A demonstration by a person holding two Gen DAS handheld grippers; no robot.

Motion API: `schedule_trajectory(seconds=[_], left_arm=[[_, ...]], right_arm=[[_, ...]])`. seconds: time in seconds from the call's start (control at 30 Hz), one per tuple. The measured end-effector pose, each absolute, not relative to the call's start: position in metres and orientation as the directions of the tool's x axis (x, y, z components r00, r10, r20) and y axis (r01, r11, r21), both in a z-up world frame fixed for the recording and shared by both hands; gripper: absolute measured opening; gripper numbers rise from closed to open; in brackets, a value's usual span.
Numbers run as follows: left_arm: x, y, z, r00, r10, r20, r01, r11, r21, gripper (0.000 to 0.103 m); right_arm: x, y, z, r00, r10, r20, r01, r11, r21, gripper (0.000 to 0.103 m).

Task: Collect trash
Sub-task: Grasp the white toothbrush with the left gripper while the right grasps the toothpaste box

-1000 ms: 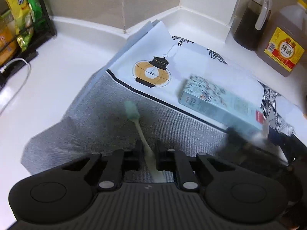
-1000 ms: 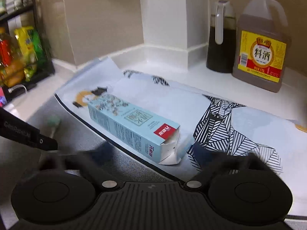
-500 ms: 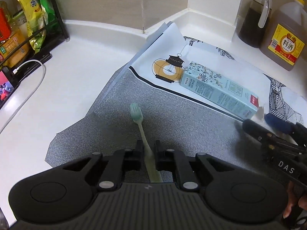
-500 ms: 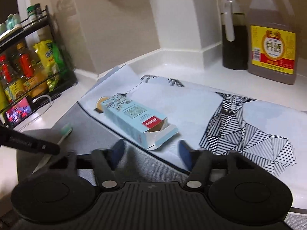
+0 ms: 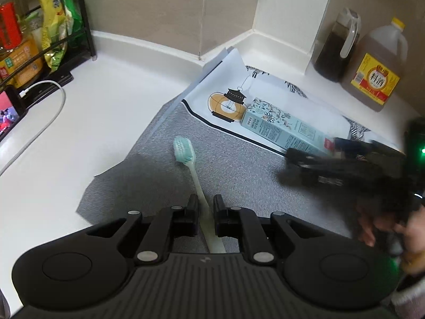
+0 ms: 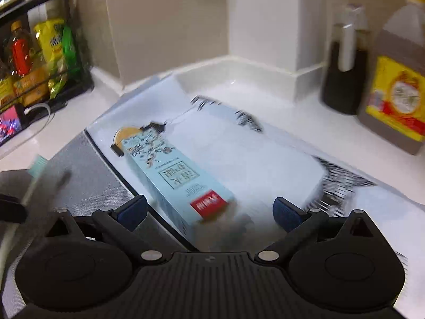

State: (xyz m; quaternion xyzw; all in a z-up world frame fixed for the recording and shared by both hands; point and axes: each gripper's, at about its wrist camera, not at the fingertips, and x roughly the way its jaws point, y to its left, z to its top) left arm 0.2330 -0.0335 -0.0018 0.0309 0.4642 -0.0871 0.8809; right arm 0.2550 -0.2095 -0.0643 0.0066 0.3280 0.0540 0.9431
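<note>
My left gripper (image 5: 205,204) is shut on the pale handle of a green-bristled toothbrush (image 5: 186,154), held a little above the grey mat (image 5: 239,164). A light blue toothpaste box (image 6: 172,175) lies on the printed white sheet (image 6: 252,154), its red-labelled open end toward me. My right gripper (image 6: 209,210) hovers at that end with its jaws opening wide; the box end sits between the blue pads (image 6: 288,211) and they do not touch it. The left wrist view shows the box (image 5: 276,127) with the right gripper (image 5: 313,151) blurred at its near end.
A dark sauce jug (image 5: 337,45) and a large brown cooking-wine bottle (image 5: 377,66) stand at the back right. A black rack with bottles and snack packets (image 5: 39,37) is at the left, with a phone (image 5: 8,111) and white cable (image 5: 39,122). Walls close the back corner.
My right gripper has opened wide and moved up to the end of the box. My left gripper has pulled back and lifted slightly, with the toothbrush still held.
</note>
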Motion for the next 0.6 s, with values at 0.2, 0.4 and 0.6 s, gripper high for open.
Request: schedule_trajectory(seconds=[0.2,0.4,0.6], left_arm=[[0.215,-0.026,0.01,0.568,-0.155,-0.808,0.185,0.981,-0.058,0.008],[0.182,-0.025,0.025,0.593,-0.206,-0.778,0.217,0.972,-0.091,0.008],[0.136,-0.014,0.038,0.624,-0.234,-0.746,0.236,0.966,-0.106,0.007]], right_arm=[[0.219,-0.195,-0.052,0.814,0.135,-0.565,-0.135,0.99,0.043,0.041],[0.142,-0.188,-0.031,0.872,0.174,-0.458,-0.185,0.983,0.023,0.041],[0.068,-0.179,-0.015,0.904,0.194,-0.38,-0.202,0.979,0.019,0.041]])
